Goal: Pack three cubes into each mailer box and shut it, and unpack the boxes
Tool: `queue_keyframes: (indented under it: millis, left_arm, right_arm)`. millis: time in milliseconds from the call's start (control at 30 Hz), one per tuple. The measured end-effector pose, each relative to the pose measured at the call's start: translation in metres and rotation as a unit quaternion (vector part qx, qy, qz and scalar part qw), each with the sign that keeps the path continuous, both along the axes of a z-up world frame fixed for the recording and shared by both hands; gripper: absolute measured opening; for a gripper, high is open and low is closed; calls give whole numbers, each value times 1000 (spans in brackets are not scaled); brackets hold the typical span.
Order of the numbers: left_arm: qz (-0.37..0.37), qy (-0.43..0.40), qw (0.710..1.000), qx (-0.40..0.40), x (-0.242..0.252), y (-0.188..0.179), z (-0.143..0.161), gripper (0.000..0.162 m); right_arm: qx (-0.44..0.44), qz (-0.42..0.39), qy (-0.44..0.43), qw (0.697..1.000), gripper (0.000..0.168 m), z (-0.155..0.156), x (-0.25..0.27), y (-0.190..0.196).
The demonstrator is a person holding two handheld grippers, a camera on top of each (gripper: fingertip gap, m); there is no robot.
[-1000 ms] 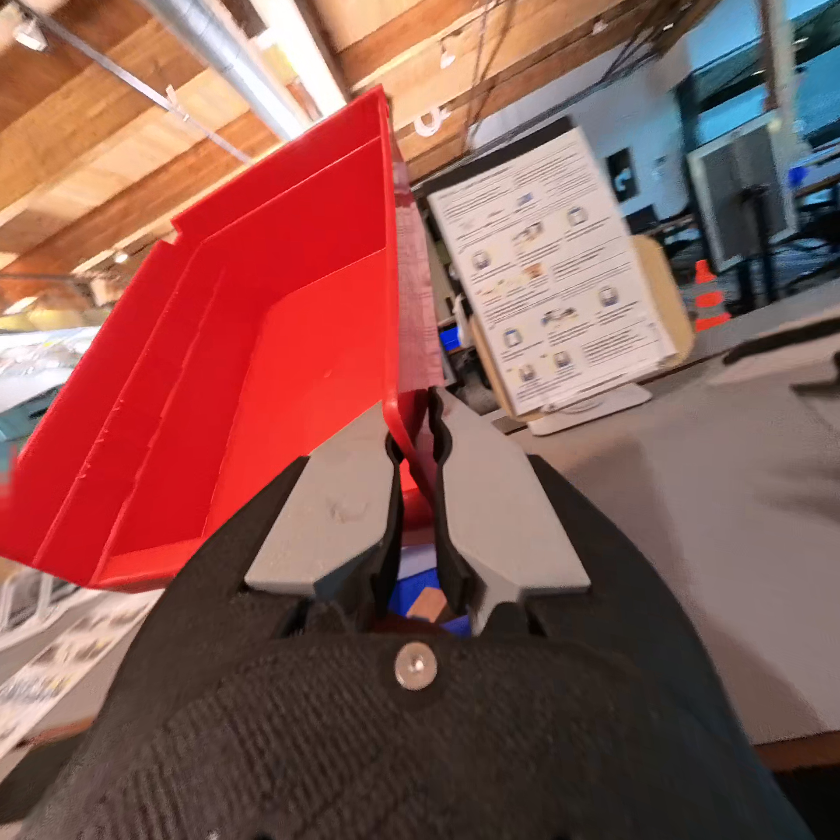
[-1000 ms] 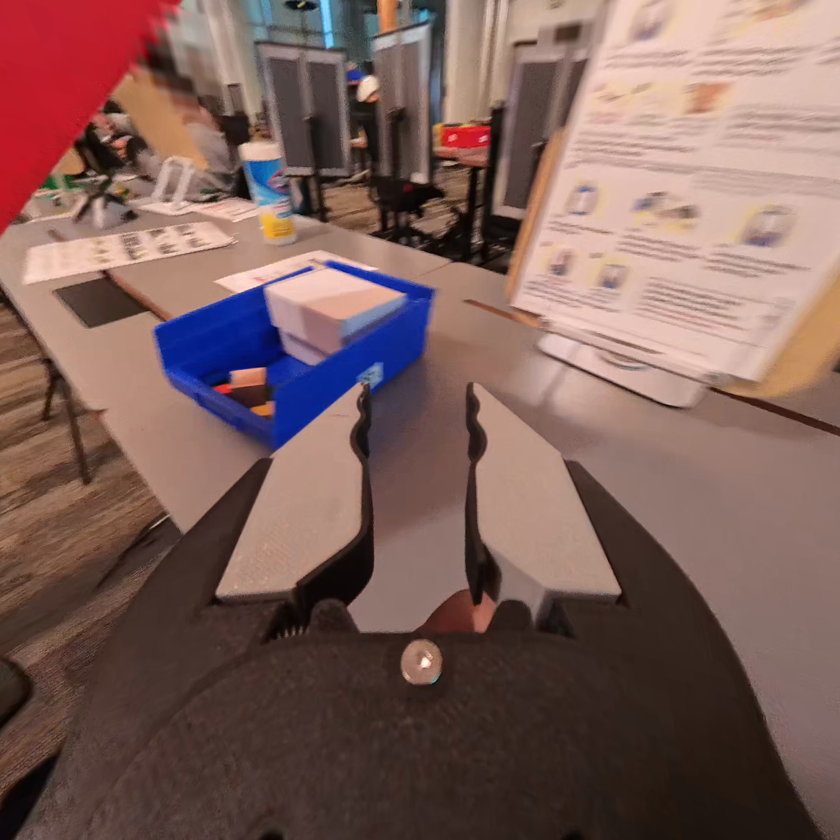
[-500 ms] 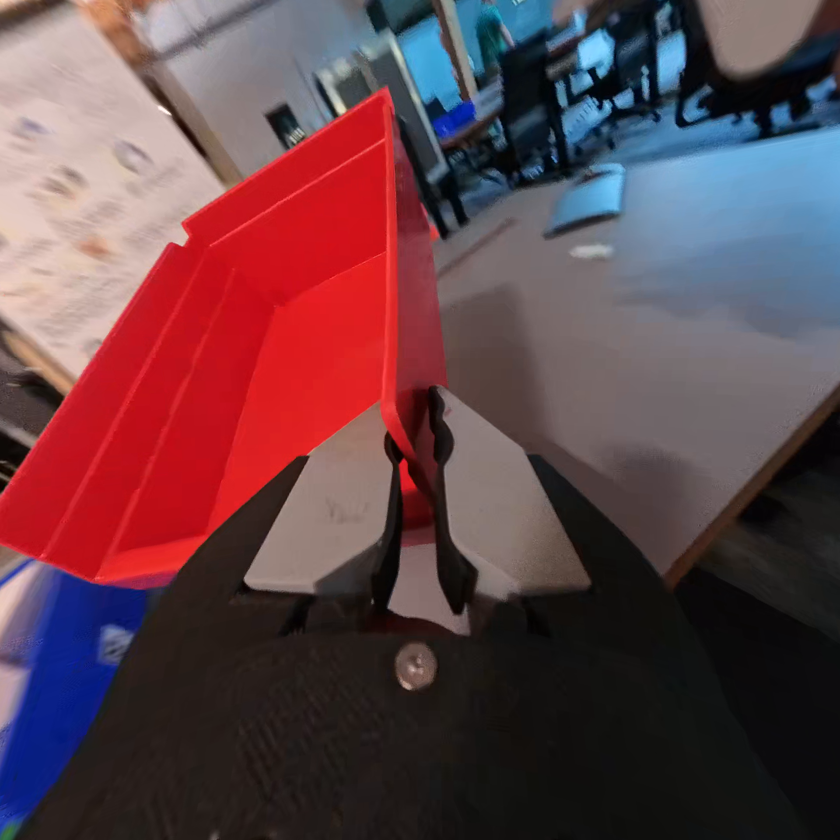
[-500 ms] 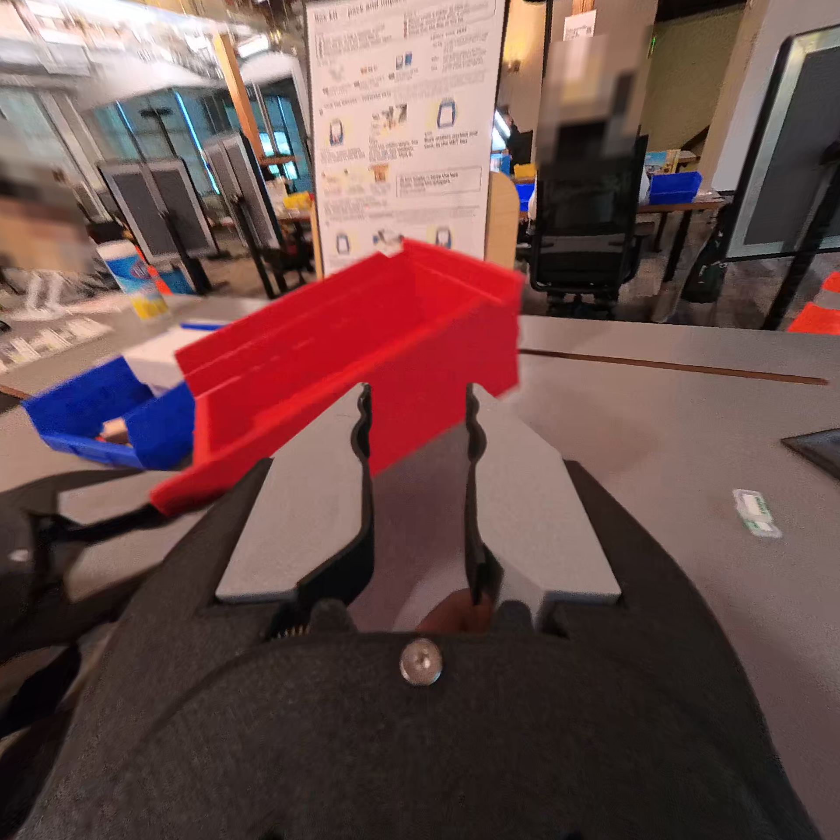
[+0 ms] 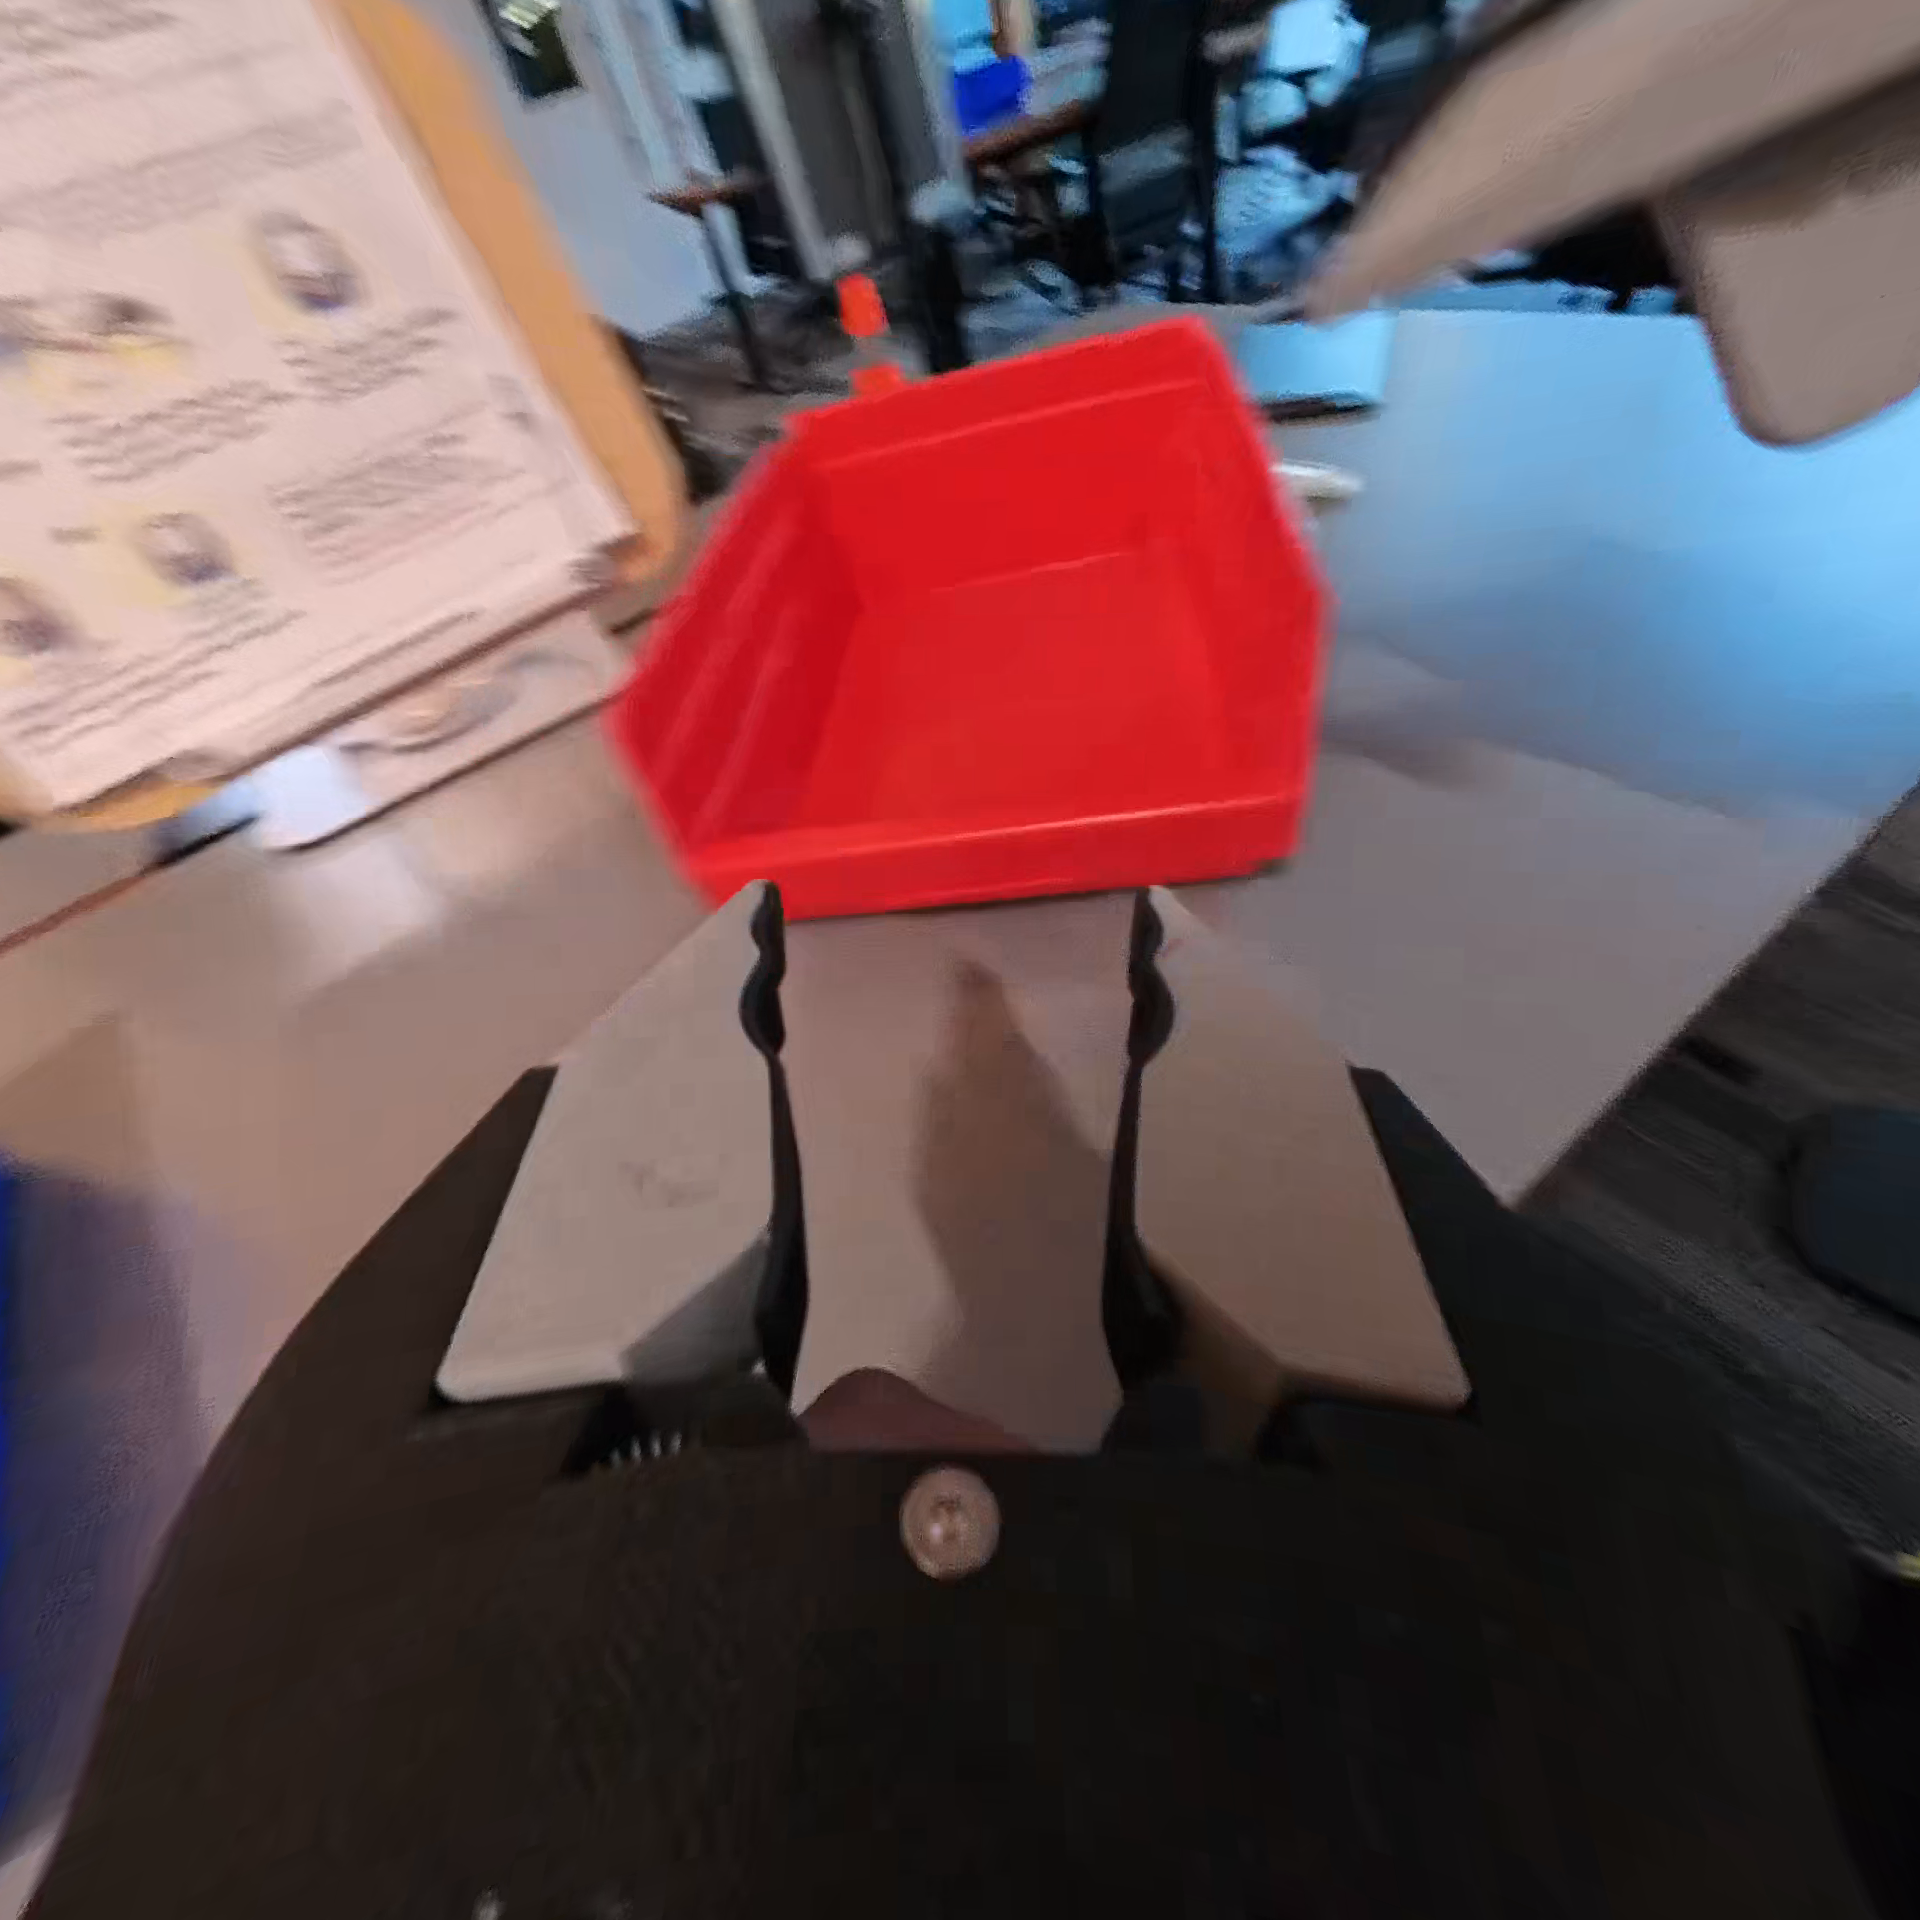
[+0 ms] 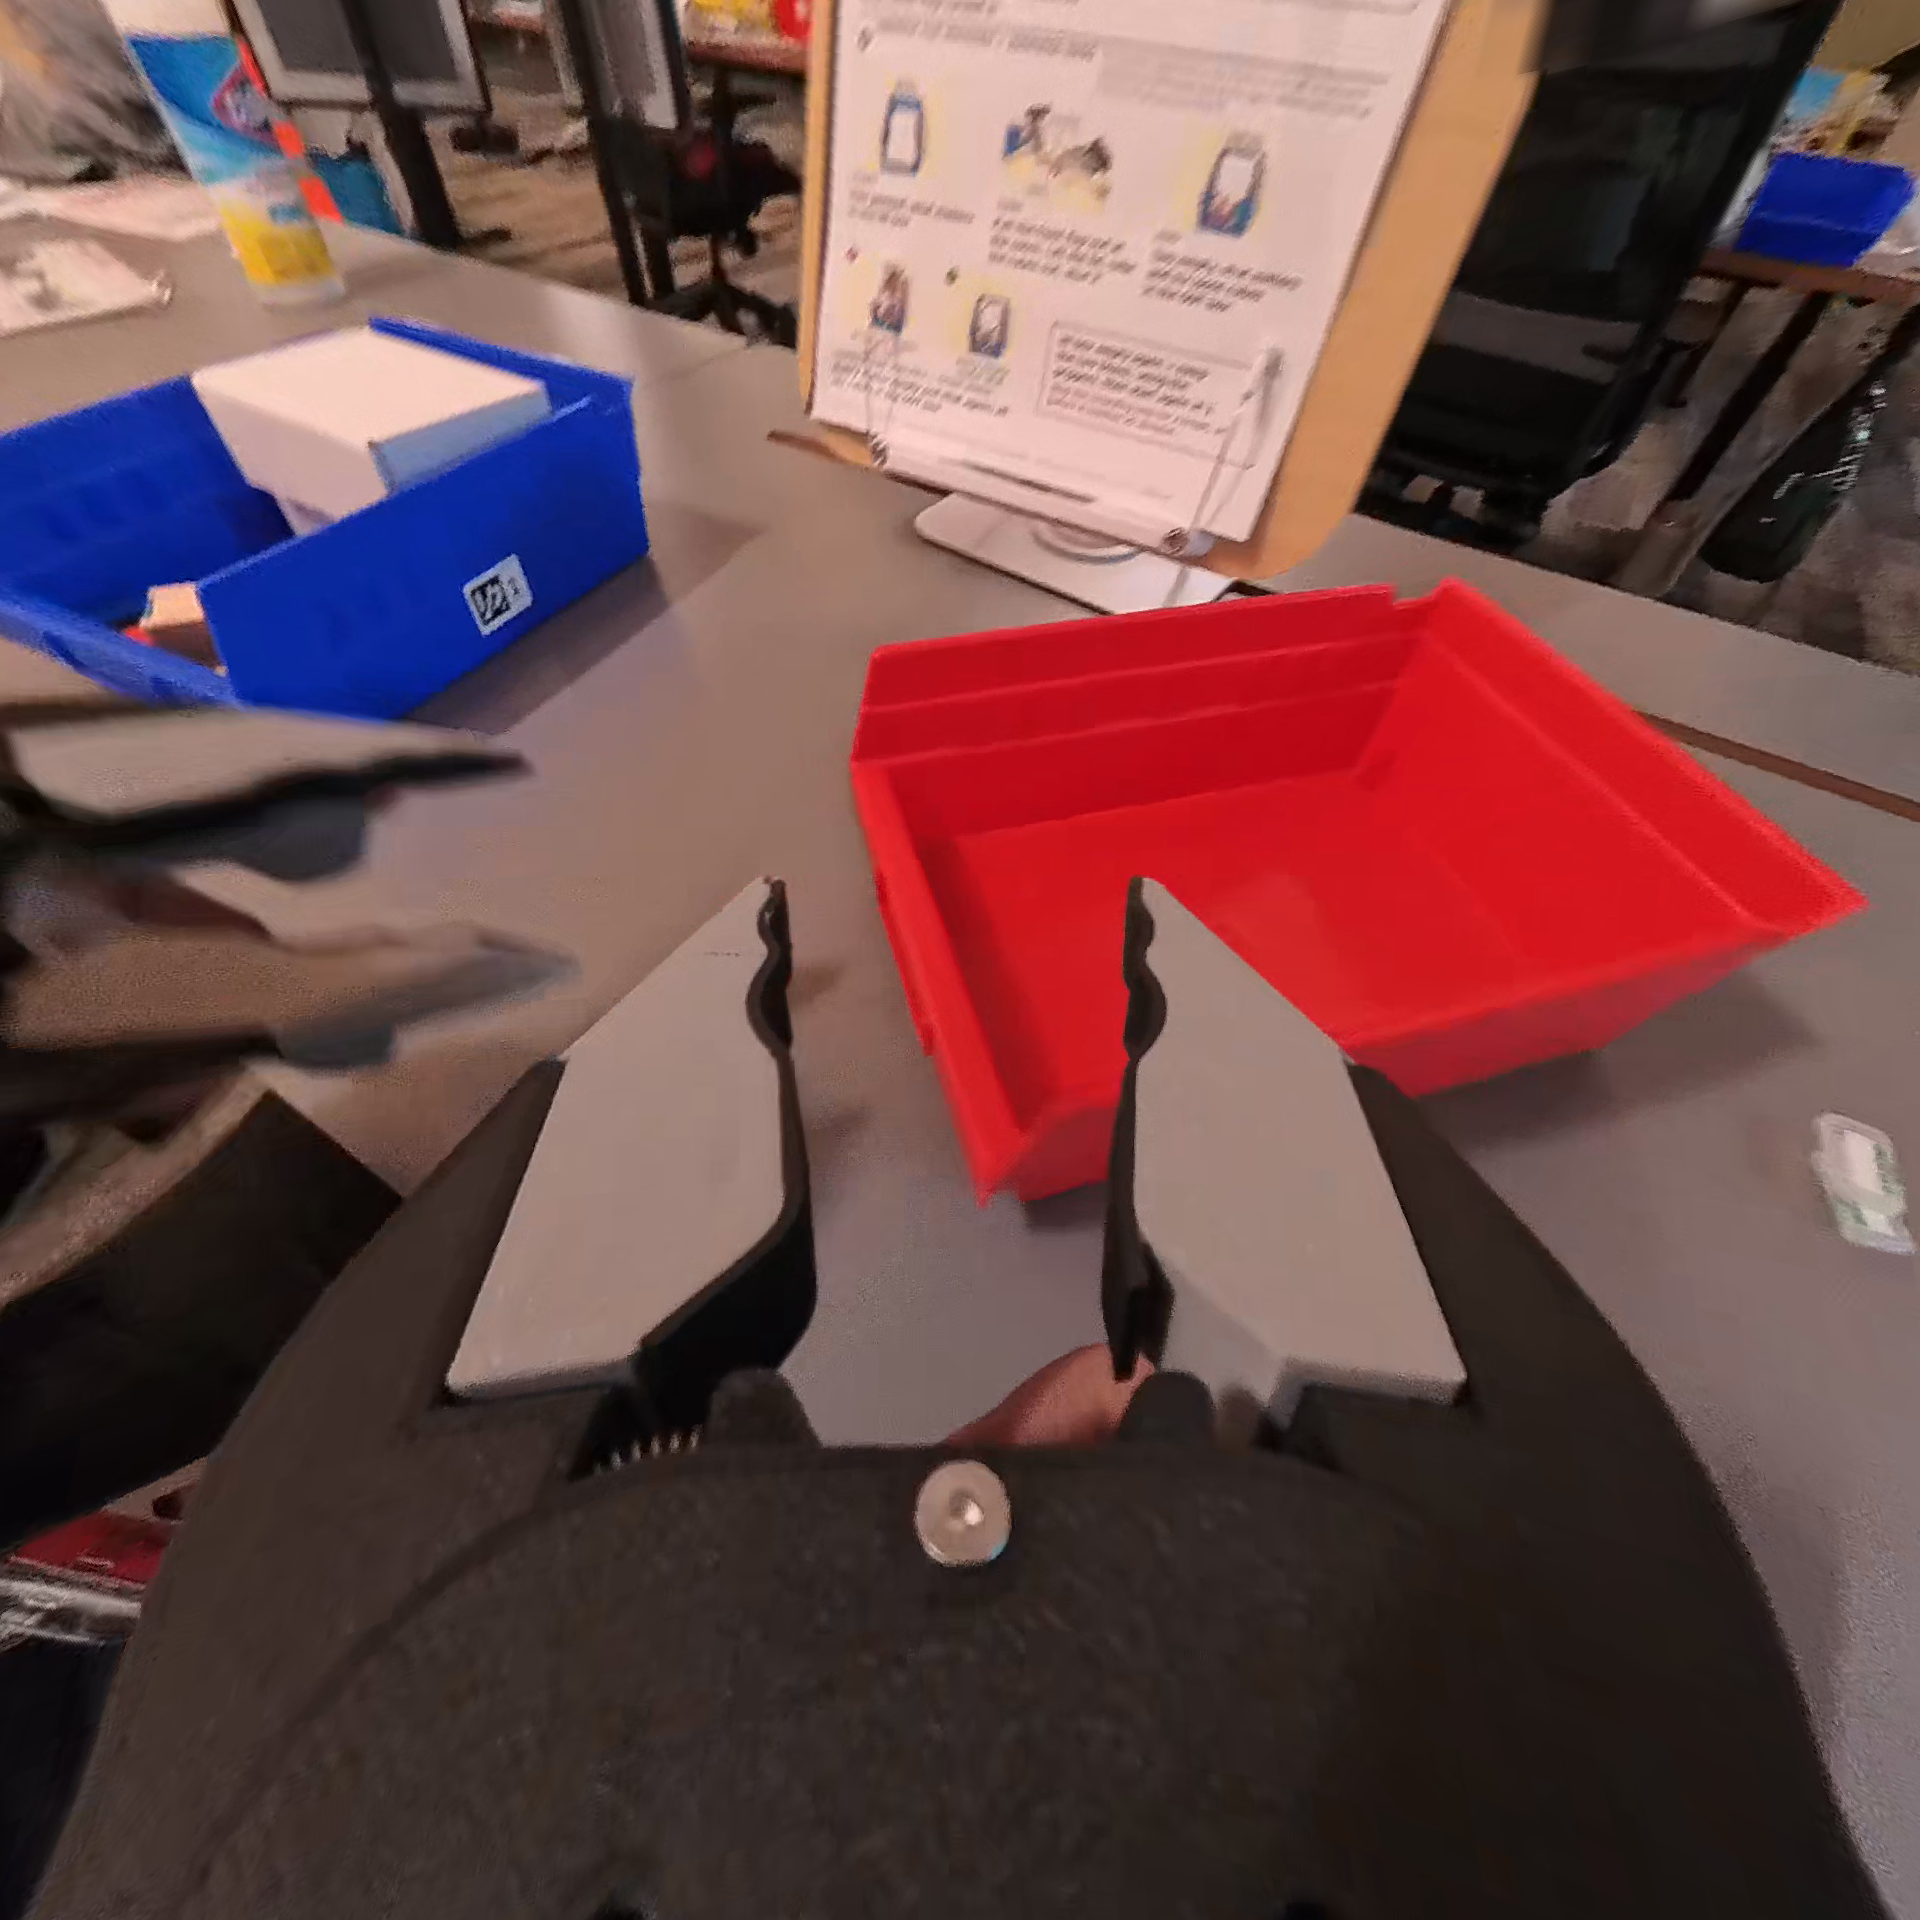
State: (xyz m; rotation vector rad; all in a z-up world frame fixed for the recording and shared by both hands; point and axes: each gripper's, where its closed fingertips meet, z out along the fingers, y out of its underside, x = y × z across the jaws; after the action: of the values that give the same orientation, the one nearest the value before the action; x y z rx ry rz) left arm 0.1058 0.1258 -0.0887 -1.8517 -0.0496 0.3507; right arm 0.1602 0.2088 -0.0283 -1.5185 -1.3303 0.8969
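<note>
On the left of the right wrist view, a blue bin (image 6: 416, 582) is sitting on the grey table (image 6: 675, 748), holding a white mailer box (image 6: 364, 416) and a wooden cube (image 6: 171, 613) in its near corner. A wipes canister (image 6: 249, 156) is standing behind it. In front of the bin, the left gripper (image 6: 488, 862) is showing as a blur, its jaws apart and holding nothing. In the middle, an instruction sheet (image 6: 1091, 229) is leaning on a stand. To the right, an empty red bin (image 6: 1455, 831) is resting flat on the table. The right gripper (image 6: 951, 894) is hovering just before it, jaws wide apart and empty. In the left wrist view, the red bin (image 5: 1018, 644) is lying just beyond the open fingers.
</note>
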Motion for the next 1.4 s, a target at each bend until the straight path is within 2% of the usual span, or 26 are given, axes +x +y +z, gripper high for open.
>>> queue_keyframes:
  millis: [100, 200, 333, 467, 567, 600, 633, 667, 767, 833, 900, 933, 1033, 1067, 1100, 1133, 1167, 1333, 1400]
  left_arm:
    - [103, 32, 994, 29, -75, -69, 20, 64]
    - [214, 44, 976, 14, -151, -135, 24, 68]
    - [283, 32, 959, -5, -204, -188, 8, 70]
    - [293, 22, 955, -35, -223, -194, -21, 73]
    - [287, 17, 957, -38, -230, -184, -32, 72]
    - [291, 21, 956, -35, -233, -181, -34, 65]
    - [299, 27, 953, -34, -238, -181, -35, 50]
    - [305, 32, 951, -33, -241, -182, -36, 37]
    - [285, 18, 958, -31, -237, -180, -38, 14]
    - [297, 16, 954, -40, -240, -187, -40, 3]
    - [312, 8, 949, -38, -245, -195, -41, 2]
    - [315, 1, 948, -36, -246, -196, -43, 3]
    - [302, -2, 952, -48, -243, -191, -48, 42]
    - [303, 2, 952, -45, -244, -189, -48, 41]
    - [311, 6, 950, -39, -246, -190, -45, 28]
    - [320, 8, 947, -31, -250, -192, -43, 6]
    - [319, 1, 947, -25, -251, -192, -43, 1]
    - [318, -17, 948, -19, -252, -191, -44, 1]
    - [321, -8, 947, -22, -252, -193, -44, 1]
  right_arm:
    - [18, 16, -33, 999, 63, -23, -27, -25]
    - [47, 2, -72, 996, 63, -51, -58, -42]
    - [82, -77, -146, 983, 55, -95, -81, -20]
    - [70, -113, -209, 969, 52, -132, -71, 10]
    - [92, -108, -234, 962, 45, -139, -49, 24]
    - [82, -96, -242, 962, 42, -140, -41, 25]
    - [61, -83, -248, 963, 34, -142, -31, 26]
    - [43, -78, -250, 964, 35, -142, -21, 30]
    - [0, -96, -246, 965, 47, -142, 14, 55]
    - [-30, -111, -229, 967, 58, -140, 32, 69]
    - [-64, -108, -197, 972, 63, -135, 36, 67]
    - [-65, -95, -181, 977, 62, -132, 34, 60]
    - [-42, -56, -138, 988, 61, -117, 20, 32]
    - [-38, -45, -118, 991, 61, -110, 12, 20]
    - [-35, -31, -96, 994, 63, -101, 3, 7]
    - [-31, -18, -78, 996, 66, -94, -7, -6]
    - [-25, -8, -70, 997, 68, -90, -17, -17]
    - [8, -58, -57, 997, 75, -86, -78, -30]
    - [47, -108, -69, 991, 59, -93, -91, -13]
